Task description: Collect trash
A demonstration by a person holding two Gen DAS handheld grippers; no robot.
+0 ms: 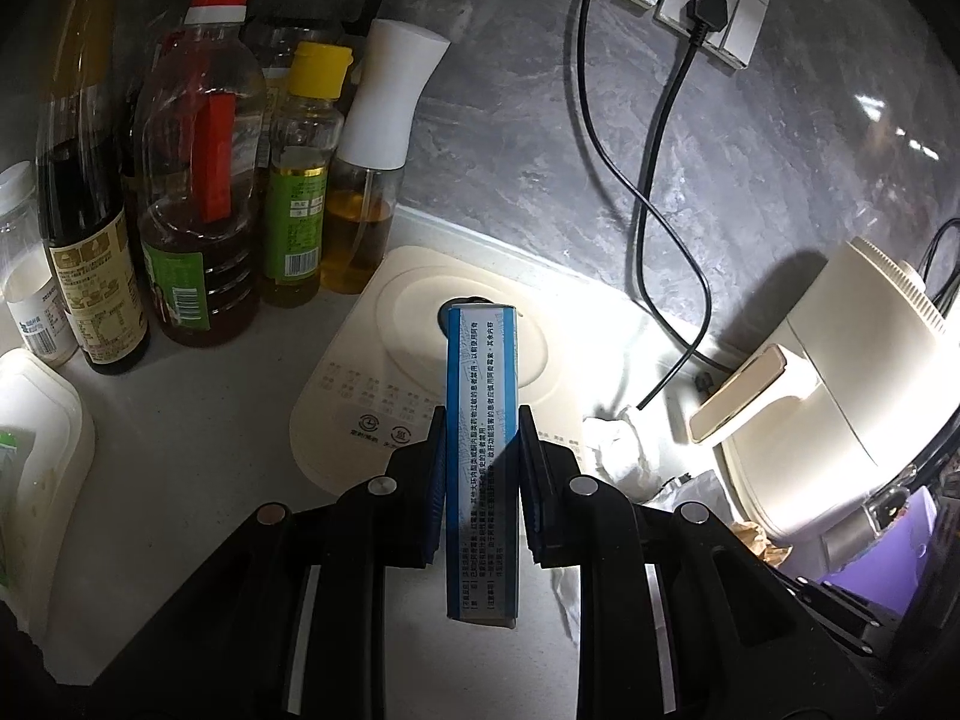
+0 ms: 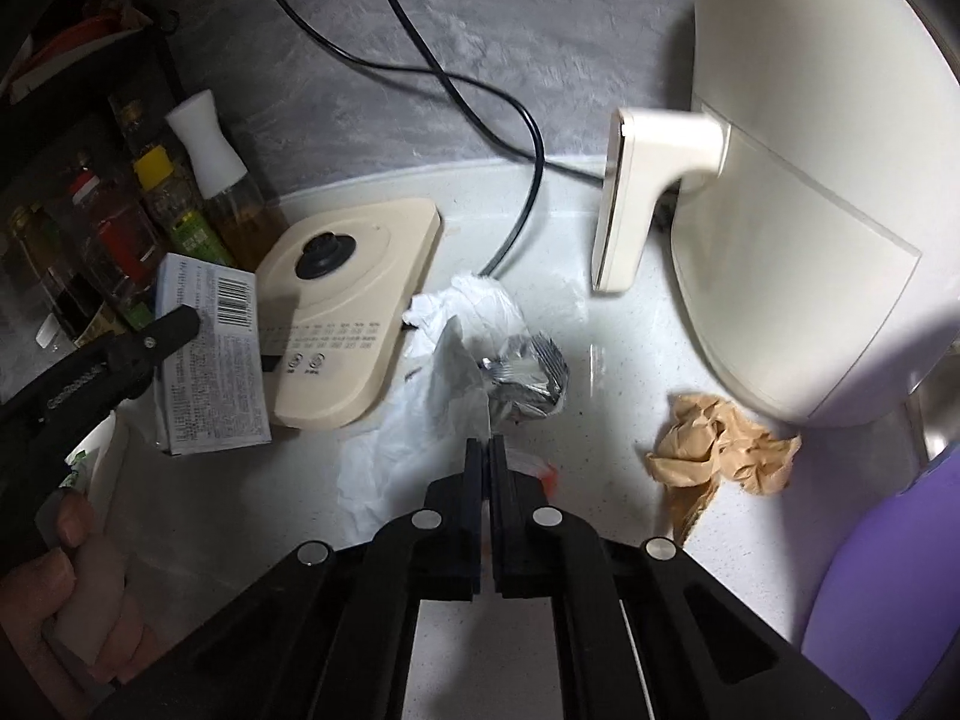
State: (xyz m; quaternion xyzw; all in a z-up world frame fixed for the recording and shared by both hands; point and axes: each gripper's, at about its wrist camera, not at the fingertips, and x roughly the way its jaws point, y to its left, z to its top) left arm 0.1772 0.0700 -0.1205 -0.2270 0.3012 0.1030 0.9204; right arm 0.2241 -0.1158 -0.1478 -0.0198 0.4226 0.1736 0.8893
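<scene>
My left gripper (image 1: 480, 414) is shut on a blue and white carton (image 1: 481, 456), held upright above the counter. The right wrist view shows the same carton (image 2: 210, 360) from its barcode side. My right gripper (image 2: 487, 441) is shut, and its tips pinch the edge of a thin white plastic sheet (image 2: 420, 414) that rises off the counter. Behind the sheet lie a crumpled white tissue (image 2: 465, 300) and a silver foil wrapper (image 2: 531, 372). A small red and white scrap (image 2: 540, 468) shows beside the right finger. Crumpled brown paper (image 2: 720, 450) lies to the right.
A cream kettle base (image 2: 360, 312) sits mid-counter. A cream air fryer (image 2: 810, 210) with its handle stands at right. Several oil and sauce bottles (image 1: 198, 180) crowd the back left. A black cord (image 2: 522, 138) runs to the wall sockets. A purple object (image 2: 888, 570) is at the right edge.
</scene>
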